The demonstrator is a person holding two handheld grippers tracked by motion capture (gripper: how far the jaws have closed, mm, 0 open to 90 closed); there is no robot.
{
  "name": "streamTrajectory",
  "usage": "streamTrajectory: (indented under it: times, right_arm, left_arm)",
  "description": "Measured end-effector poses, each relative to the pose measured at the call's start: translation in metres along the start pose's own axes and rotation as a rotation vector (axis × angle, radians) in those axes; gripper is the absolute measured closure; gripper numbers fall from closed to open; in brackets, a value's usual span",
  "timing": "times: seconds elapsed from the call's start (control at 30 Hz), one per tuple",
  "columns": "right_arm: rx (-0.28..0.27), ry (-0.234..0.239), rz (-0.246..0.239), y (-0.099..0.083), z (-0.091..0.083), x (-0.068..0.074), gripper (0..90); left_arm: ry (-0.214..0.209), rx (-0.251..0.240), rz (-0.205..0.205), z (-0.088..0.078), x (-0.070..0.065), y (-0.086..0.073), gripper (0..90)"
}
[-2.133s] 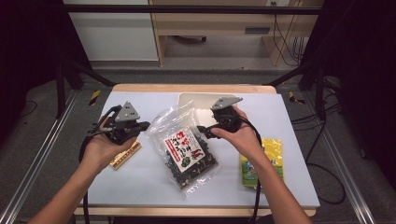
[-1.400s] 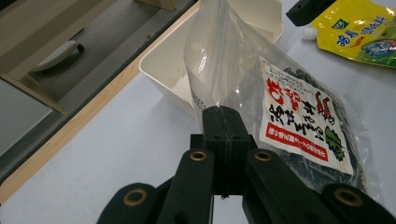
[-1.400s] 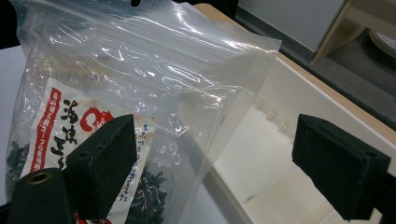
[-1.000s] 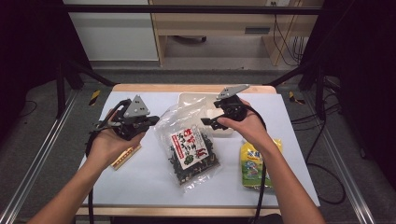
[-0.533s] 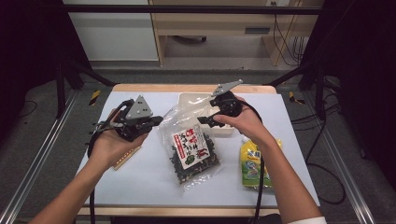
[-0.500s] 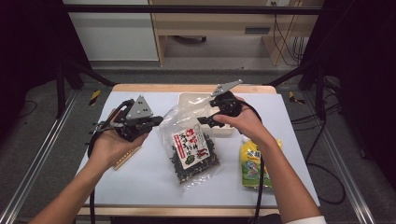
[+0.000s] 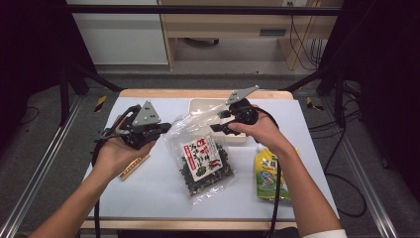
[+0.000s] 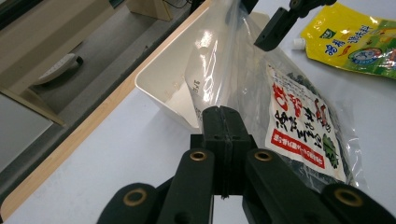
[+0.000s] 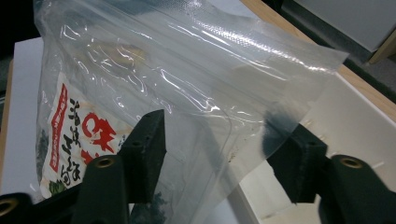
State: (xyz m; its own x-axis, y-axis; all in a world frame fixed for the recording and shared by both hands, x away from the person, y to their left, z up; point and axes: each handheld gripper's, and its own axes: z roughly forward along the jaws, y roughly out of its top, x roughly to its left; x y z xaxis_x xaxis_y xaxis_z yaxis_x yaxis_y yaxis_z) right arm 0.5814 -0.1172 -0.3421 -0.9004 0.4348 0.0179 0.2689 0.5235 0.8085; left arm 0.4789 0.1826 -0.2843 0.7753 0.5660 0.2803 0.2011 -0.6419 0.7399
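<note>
Two grippers: both work on one clear bag of dried seaweed lying at the middle of the table.
Bag position: its filled lower part rests flat on the table's white sheet, while the empty top is lifted toward the far edge, over the near wall of the white tray.
Left gripper: jaws fully closed; in the left gripper view the tips meet at the bag's side edge and look to be pinching the film, though the contact itself is hard to see.
Right gripper: jaws have just been closing and stand about half open; in the right gripper view the loose top film lies between them, with the pads not yet pressing it.
Step in hand: judged to be taking a second hold on the bag's top so it can be pulled open or lifted.
Doing it well: close the right jaws squarely on the flat sealed strip, not on the bulging part below, so the thin film does not slide out.
Left hand's part: hold steady and keep the film taut while the right grips.
Risk: slippery plastic may crumple or slip; pulling too early could tip seaweed out.
Nearby: a yellow pouch by the right edge and a wooden stick near the left hand, both apart from the bag.
</note>
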Motion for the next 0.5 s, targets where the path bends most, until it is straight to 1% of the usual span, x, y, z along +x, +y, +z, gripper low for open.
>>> streamTrajectory:
  times: [0.1,0.13,0.17,0.2,0.27,0.3,0.4,0.43,0.47,0.5]
  right_arm:
    - [-0.009,-0.004,-0.016,-0.001,-0.006,0.001,48.6]
    - [-0.012,-0.004,-0.016,-0.002,-0.007,0.002,49.7]
    - [-0.016,-0.008,-0.028,-0.002,-0.009,0.002,52.8]
    - [-0.018,-0.012,-0.03,-0.002,-0.01,0.003,54.8]
    - [-0.024,-0.013,-0.035,-0.002,-0.011,0.003,56.4]
    - [-0.026,-0.018,-0.044,0.0,-0.012,0.005,62.7]
    - [-0.031,-0.01,-0.045,0.002,-0.013,0.006,70.6]
    - [-0.031,-0.01,-0.045,0.002,-0.013,0.006,70.6]
    - [-0.03,0.0,-0.039,0.003,-0.013,0.008,79.1]
    - [-0.03,0.0,-0.04,0.004,-0.012,0.008,81.6]
  left_arm:
    - [0.001,-0.005,-0.011,0.002,0.001,-0.002,90.0]
    - [0.001,-0.005,-0.011,0.002,0.001,-0.002,90.0]
    - [0.001,0.003,-0.009,0.003,0.003,-0.004,90.0]
    - [0.002,0.001,-0.017,0.005,0.002,-0.005,90.0]
    - [0.001,0.008,-0.017,0.005,0.004,-0.006,90.0]
    - [0.003,0.009,-0.028,0.007,0.005,-0.008,90.0]
    - [0.004,0.01,-0.039,0.008,0.008,-0.01,90.0]
    - [0.004,0.01,-0.039,0.008,0.008,-0.01,90.0]
    - [0.007,0.01,-0.044,0.008,0.01,-0.011,90.0]
    - [0.006,0.011,-0.043,0.008,0.012,-0.011,90.0]
